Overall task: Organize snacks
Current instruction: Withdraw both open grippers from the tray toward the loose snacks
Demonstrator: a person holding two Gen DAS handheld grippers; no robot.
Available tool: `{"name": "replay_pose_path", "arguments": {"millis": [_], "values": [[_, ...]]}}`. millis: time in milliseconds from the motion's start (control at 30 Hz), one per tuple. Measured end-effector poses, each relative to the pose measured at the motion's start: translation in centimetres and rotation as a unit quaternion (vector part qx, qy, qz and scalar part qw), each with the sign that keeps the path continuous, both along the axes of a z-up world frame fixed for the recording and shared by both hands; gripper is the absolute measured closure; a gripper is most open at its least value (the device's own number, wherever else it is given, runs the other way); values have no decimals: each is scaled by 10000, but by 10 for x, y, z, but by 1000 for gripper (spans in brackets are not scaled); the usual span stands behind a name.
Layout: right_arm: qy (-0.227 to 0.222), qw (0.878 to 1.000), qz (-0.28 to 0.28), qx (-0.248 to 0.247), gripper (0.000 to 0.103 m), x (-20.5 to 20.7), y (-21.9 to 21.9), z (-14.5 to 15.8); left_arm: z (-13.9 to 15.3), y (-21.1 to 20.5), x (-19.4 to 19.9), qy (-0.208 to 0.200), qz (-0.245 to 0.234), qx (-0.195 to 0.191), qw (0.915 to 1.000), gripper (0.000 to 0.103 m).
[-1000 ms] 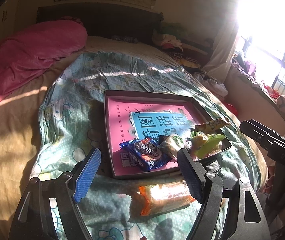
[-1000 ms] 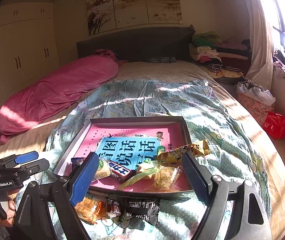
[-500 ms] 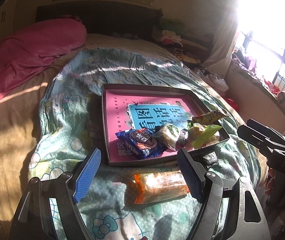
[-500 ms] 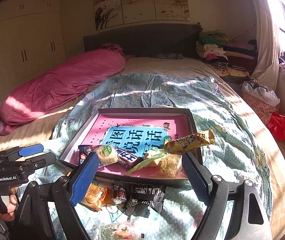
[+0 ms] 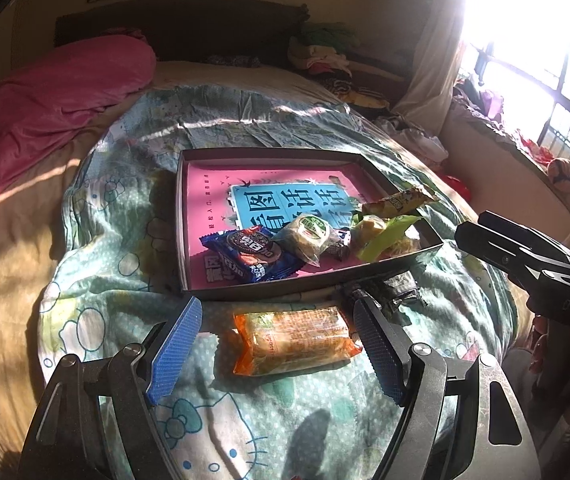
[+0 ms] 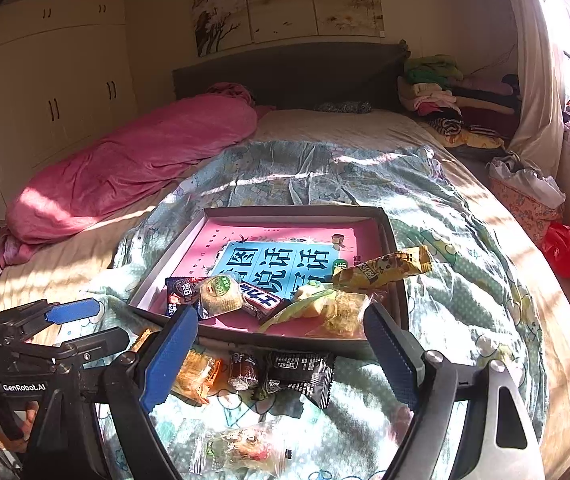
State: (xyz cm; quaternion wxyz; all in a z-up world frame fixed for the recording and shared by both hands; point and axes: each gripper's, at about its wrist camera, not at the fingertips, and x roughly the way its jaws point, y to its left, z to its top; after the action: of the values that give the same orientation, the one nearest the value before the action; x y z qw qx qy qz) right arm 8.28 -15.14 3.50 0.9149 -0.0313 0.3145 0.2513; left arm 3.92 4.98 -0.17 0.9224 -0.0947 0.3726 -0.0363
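Note:
A shallow dark box (image 5: 183, 216) with a pink and blue bottom lies on the bed and holds several snacks: a blue cookie pack (image 5: 251, 254), a round cake (image 5: 307, 234), green and yellow packs (image 5: 389, 232). It also shows in the right wrist view (image 6: 389, 220). An orange-wrapped cake (image 5: 293, 338) lies on the quilt in front of the box, between the open jaws of my left gripper (image 5: 277, 344). My right gripper (image 6: 281, 348) is open and empty above a small brown candy (image 6: 243, 370), a black pack (image 6: 301, 370) and a clear pack (image 6: 241, 446).
The patterned quilt (image 5: 125, 240) covers the bed. A pink duvet (image 6: 133, 160) lies at the left. Piled clothes (image 6: 433, 84) sit by the headboard. A red bag (image 6: 565, 248) and a window are at the right.
Both grippers have pulled back toward the bed's near edge, so the box sits farther away. The orange cake now lies fully between the left jaws. More loose snacks show under the right gripper.

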Motion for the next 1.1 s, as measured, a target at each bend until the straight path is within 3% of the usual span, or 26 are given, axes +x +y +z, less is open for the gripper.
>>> {"name": "replay_pose_path", "arguments": {"millis": [333, 1100], "values": [[169, 9998, 105, 17, 18, -1, -4, -5, -10, -34, -9, 246, -474, 63, 9986, 23], [914, 9957, -102, -146, 18, 8, -27, -55, -21, -61, 8, 392, -785, 208, 9959, 23]]}}
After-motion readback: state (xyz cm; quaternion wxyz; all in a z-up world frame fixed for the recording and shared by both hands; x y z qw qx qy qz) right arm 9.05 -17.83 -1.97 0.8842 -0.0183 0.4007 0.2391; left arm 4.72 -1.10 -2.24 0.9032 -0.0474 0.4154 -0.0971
